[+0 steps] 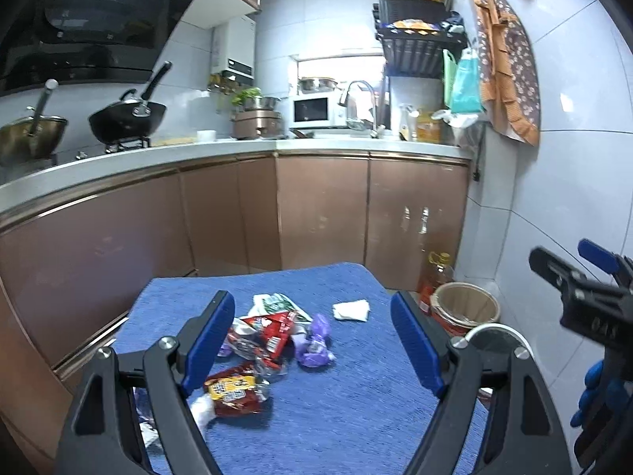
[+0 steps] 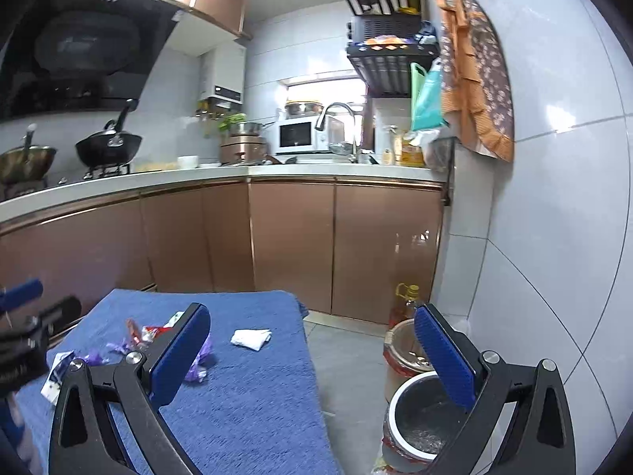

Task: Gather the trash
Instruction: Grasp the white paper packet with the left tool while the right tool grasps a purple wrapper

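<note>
A blue towel [image 1: 336, 396] covers a low table, and trash lies on it: red snack wrappers [image 1: 263, 336], a red and yellow packet [image 1: 233, 390], a purple wrapper [image 1: 314, 342] and a crumpled white tissue [image 1: 351, 310]. My left gripper [image 1: 314, 346] hangs open above the wrapper pile, with nothing between its fingers. My right gripper [image 2: 312, 360] is open too, above the table's right edge. It straddles the towel [image 2: 253, 403] and a white-rimmed trash bin [image 2: 419, 419] on the floor. The white tissue [image 2: 250, 337] lies ahead of it.
A second, wooden-looking bucket [image 1: 465, 306] and an oil bottle [image 2: 407, 301] stand on the floor by the tiled right wall. Brown cabinets [image 1: 316, 206] and a counter with a wok [image 1: 126, 116], a microwave [image 1: 312, 111] and a sink run behind the table.
</note>
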{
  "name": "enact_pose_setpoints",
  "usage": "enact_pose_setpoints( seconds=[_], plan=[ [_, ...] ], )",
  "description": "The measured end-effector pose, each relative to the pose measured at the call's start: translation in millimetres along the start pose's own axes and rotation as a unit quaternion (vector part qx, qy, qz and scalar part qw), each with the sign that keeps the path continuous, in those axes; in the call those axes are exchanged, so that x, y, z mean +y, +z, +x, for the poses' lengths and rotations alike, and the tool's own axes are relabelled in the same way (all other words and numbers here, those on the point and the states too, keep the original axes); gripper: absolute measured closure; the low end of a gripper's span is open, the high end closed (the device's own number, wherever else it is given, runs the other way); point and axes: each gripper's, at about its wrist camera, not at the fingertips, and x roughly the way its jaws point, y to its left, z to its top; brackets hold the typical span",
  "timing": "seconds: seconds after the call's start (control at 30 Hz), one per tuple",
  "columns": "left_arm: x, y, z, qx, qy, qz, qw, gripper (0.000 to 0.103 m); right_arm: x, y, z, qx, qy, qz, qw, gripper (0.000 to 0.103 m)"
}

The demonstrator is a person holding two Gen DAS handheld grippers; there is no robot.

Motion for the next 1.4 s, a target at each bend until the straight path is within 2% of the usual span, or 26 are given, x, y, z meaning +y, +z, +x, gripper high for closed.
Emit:
enact_pose_setpoints(
  seconds=[0.1,0.23,0.43,0.53,0.67,0.77,0.97,1.1,1.27,1.33,1.4],
  plan=[
    [5.8,-4.0,8.0,0.006,-0.010,0.000,0.9999,0.023,0.3,1.4,5.9,0.009,-0.006,0.001,1.000,0.000],
    [24.0,-9.1,20.1,0.013,0.001,-0.009,0.9999,0.023,11.5,-2.3,21.3,0.032,0.021,-0.006,0.999,0.000],
    [86.5,-31.1,36.8,0.051,0.068,-0.026,0.9961,0.023,47.9,-13.3,52.7,0.079,0.105,-0.044,0.990,0.000],
    [126.7,-46.4,40.3,0.074,0.118,-0.037,0.9896,0.023,70.0,-23.3,71.5,0.105,0.160,-0.066,0.979,0.000],
    [172.2,-68.2,48.8,0.118,0.154,-0.058,0.9794,0.023,98.5,-43.6,102.6,0.156,0.226,-0.077,0.959,0.003],
    [200.6,-83.9,58.7,0.155,0.164,-0.093,0.9698,0.023,117.3,-54.7,122.8,0.188,0.262,-0.079,0.943,0.015],
    [223.6,-102.4,86.3,0.211,0.170,-0.129,0.9539,0.023,140.3,-70.5,174.7,0.230,0.277,-0.090,0.929,0.017],
    [231.4,-113.9,100.7,0.245,0.173,-0.145,0.9428,0.023,151.6,-84.2,214.1,0.250,0.262,-0.103,0.926,0.018],
    [239.4,-124.7,110.3,0.271,0.172,-0.159,0.9338,0.024,154.1,-101.2,255.6,0.293,0.275,-0.073,0.913,0.035],
    [240.1,-126.2,114.0,0.277,0.167,-0.163,0.9322,0.024,153.7,-106.1,264.0,0.303,0.280,-0.063,0.908,0.046],
    [241.0,-127.0,118.4,0.284,0.162,-0.169,0.9300,0.030,152.2,-110.8,271.0,0.313,0.287,-0.051,0.904,0.052]
  ],
)
